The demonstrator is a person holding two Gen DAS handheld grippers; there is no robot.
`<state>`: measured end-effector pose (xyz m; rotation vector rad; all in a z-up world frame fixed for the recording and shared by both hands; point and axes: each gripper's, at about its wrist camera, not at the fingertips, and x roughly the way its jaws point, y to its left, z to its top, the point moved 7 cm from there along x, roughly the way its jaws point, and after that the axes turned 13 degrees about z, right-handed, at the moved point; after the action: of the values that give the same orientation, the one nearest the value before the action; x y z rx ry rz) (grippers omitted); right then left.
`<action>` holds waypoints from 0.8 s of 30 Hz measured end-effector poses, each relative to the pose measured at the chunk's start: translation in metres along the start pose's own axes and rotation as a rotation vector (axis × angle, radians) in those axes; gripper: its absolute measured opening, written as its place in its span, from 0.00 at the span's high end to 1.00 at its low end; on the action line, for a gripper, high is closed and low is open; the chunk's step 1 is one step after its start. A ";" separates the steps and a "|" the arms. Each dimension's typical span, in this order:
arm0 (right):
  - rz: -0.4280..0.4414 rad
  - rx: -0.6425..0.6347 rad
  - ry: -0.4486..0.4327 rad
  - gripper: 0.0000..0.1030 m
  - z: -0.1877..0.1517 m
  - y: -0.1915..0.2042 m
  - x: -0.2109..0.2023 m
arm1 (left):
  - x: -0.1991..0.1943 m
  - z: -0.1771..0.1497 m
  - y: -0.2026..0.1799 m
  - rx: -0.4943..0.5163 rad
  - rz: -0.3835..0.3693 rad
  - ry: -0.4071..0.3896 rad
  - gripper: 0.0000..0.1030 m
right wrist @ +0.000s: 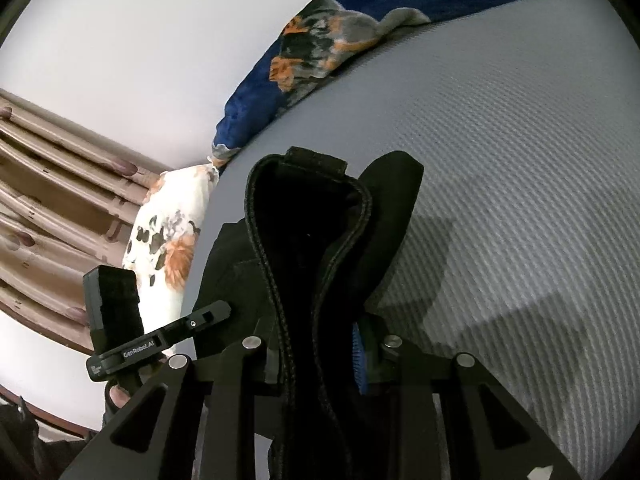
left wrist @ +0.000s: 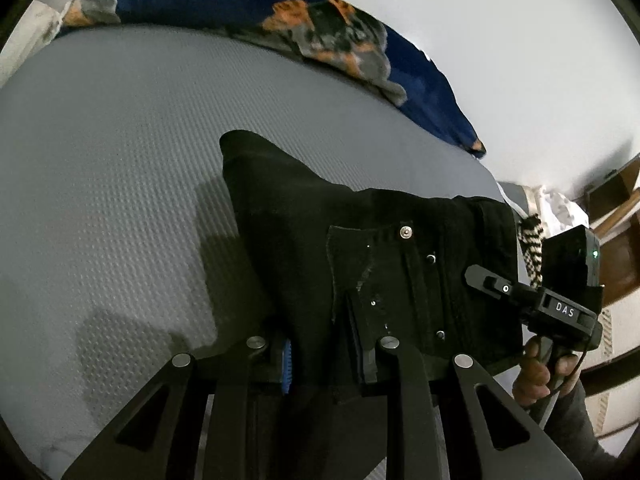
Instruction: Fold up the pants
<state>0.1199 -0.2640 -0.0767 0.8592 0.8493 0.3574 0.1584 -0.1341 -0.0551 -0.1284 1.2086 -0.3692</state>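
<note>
Left wrist view: the left tool [left wrist: 326,360] is clamping the black pants [left wrist: 320,240] at lower centre, over the grey bed [left wrist: 120,160]. The right tool [right wrist: 316,360] is pinching their waistband likewise.

My right gripper [right wrist: 320,356] is clamped on the black pants [right wrist: 304,248], its fingers [right wrist: 362,360] pinching a thick stitched edge that stands up in a loop above the grey mattress [right wrist: 500,152]. Off to the left I can see the left gripper [right wrist: 208,314] reaching to the same fabric, a hand [right wrist: 120,394] under its handle. Beyond lie a floral pillow [right wrist: 168,236] and a blue patterned blanket [right wrist: 320,48].
</note>
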 end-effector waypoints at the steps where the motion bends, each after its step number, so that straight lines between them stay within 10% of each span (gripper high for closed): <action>1: 0.002 -0.002 0.002 0.77 0.004 0.001 0.004 | -0.001 0.005 0.005 0.001 0.006 -0.007 0.78; 14: -0.078 0.024 -0.017 0.76 0.029 -0.015 0.032 | 0.009 0.032 0.036 -0.008 0.074 -0.022 0.78; 24: -0.312 -0.006 -0.019 0.48 0.019 -0.035 0.029 | 0.024 0.017 0.050 0.024 0.197 -0.001 0.49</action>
<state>0.1509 -0.2785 -0.1120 0.7098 0.9479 0.0778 0.1918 -0.0977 -0.0848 0.0113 1.2038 -0.2111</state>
